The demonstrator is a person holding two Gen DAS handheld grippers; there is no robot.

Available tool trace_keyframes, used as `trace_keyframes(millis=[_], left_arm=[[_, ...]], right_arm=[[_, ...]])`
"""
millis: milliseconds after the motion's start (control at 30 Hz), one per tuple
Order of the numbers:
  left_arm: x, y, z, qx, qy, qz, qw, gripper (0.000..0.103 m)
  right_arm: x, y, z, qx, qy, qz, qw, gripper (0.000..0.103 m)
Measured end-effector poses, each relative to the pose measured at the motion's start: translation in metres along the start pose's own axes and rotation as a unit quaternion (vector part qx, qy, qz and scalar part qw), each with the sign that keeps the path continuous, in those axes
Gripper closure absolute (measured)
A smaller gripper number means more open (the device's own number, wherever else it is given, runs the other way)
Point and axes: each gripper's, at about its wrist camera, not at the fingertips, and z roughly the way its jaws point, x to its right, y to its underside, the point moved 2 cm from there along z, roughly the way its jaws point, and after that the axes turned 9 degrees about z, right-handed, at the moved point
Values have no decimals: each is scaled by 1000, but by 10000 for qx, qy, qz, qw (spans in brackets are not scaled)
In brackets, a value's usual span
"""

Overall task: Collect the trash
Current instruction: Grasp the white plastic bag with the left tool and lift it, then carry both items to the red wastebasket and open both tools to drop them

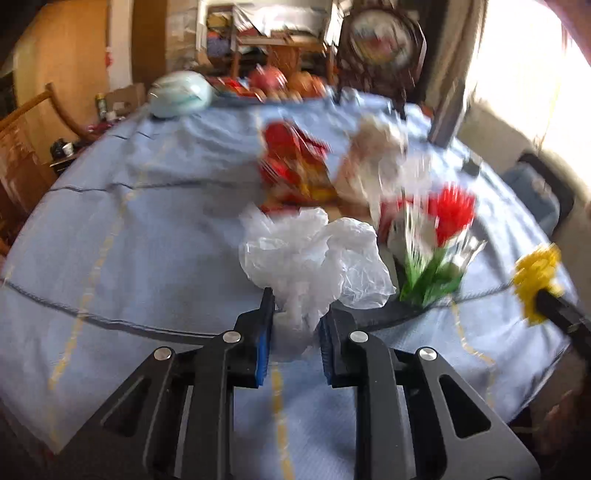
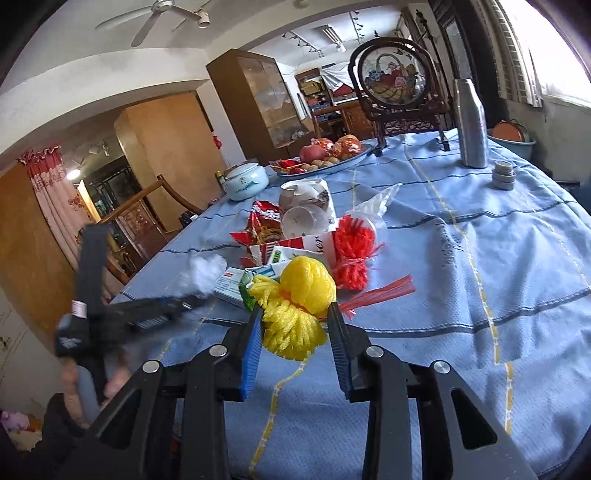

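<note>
Yellow mesh wad (image 2: pixel 295 314) — long axis seemingly upright.

a home dining room: cloth-covered surface (image 2: pixel 498 258), fruit plate (image 2: pixel 354 157), glass cabinet (image 2: pixel 258 103), ceiling fan (image 2: pixel 155 14).

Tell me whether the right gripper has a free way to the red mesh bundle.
Probably not: the right gripper is shut on the yellow mesh bundle, which sits directly before the red mesh bundle.
</note>
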Motion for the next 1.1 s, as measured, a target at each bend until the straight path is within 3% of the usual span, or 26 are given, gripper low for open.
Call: trace_keyframes(millis=[100,233,367,467,567,633,667,733,800,900,1100], left_arm=[[-19,5,-52,439,-420,-86,9981,79],[-60,35,-123,687,-1433,-442,9863,79],[-125,107,-182,492,-2244,-1556,9607,79],[-161,164,-195,192,-2475,-2300,9410,79],[-203,225,-184,-274,-2575,-3020,9175,77],[-220,247,-171,-471,-2539,-3256,9096,76],[-228,256,-163,-586,-2527,-3372,9050,71],[-247,278,-149,-824,-2470,-3719,8910,51],[-260,289,-151,-787,-2488,-4055,8761,34],[-276,298,-166,-658,-2725,-4275,8594,22],[-288,321,-211,-467,-3433,-4480,8242,11]], right_arm=[[-10,-2,3,-21,-200,-100,9997,69],[-43,-4,14,-190,-724,-345,9966,69],[-98,7,31,-535,-1298,-867,9863,69],[-145,25,42,-875,-1705,-1252,9735,69],[-181,44,46,-1084,-1838,-1529,9649,69],[-202,58,51,-1268,-1855,-1667,9601,69],[-212,65,54,-1360,-1846,-1725,9580,69],[-230,77,60,-1512,-1792,-1878,9538,69],[-247,87,67,-1630,-1771,-1997,9498,69],[-281,109,82,-1983,-1894,-2222,9357,69],[-340,172,125,-2897,-2081,-2737,8932,69]])
